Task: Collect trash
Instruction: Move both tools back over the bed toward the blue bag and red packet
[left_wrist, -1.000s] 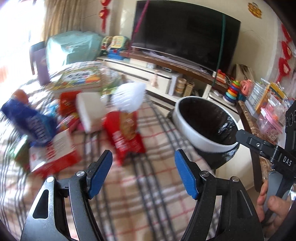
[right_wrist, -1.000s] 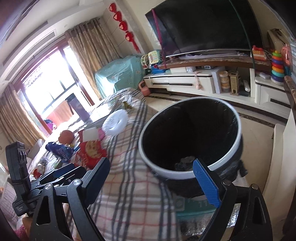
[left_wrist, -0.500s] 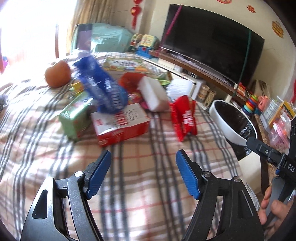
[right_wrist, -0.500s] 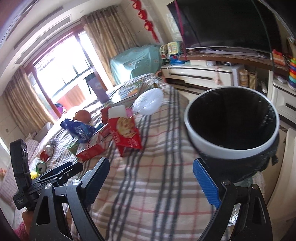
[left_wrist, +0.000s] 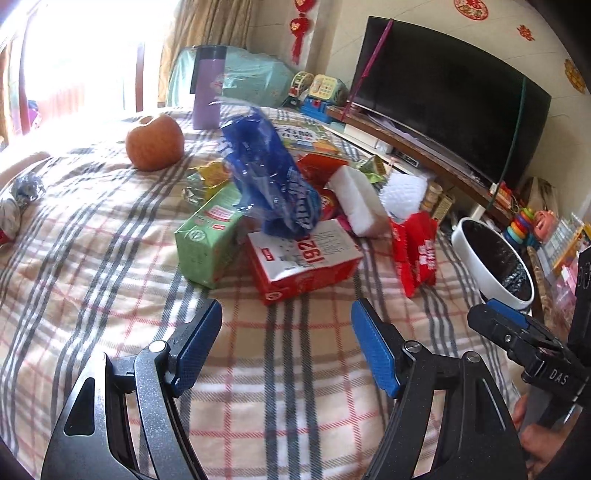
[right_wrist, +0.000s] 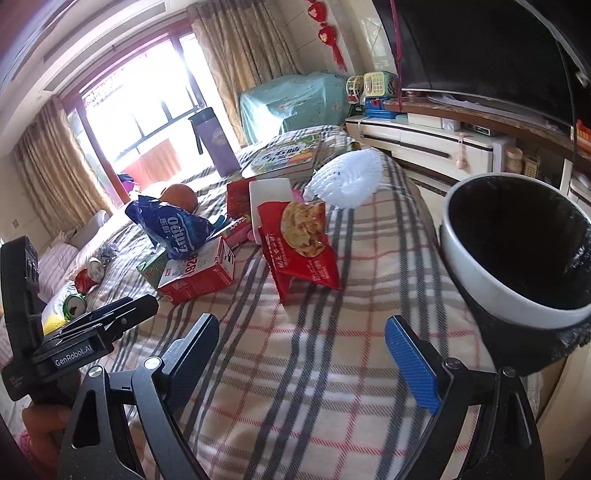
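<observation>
Both tools stand with jaws apart and nothing between them: the left tool (left_wrist: 286, 347) faces the litter, the right tool (right_wrist: 301, 354) sits nearer the bin. The trash lies heaped on the checked bed cover (left_wrist: 92, 266) at 12 o'clock of the left tool: red carton (left_wrist: 303, 258), green carton (left_wrist: 207, 236), blue wrapper (left_wrist: 269, 173), red snack bag (left_wrist: 415, 254). The lined bin (right_wrist: 517, 254) stands against the bed edge at 2 o'clock of the right tool, judged placed for short drops.

I see a plaid blanket (left_wrist: 110, 266) carrying everything. At my twelve o'clock lie a red carton (left_wrist: 306, 266) and green carton (left_wrist: 207, 236); an apple (left_wrist: 154, 142) at eleven.
</observation>
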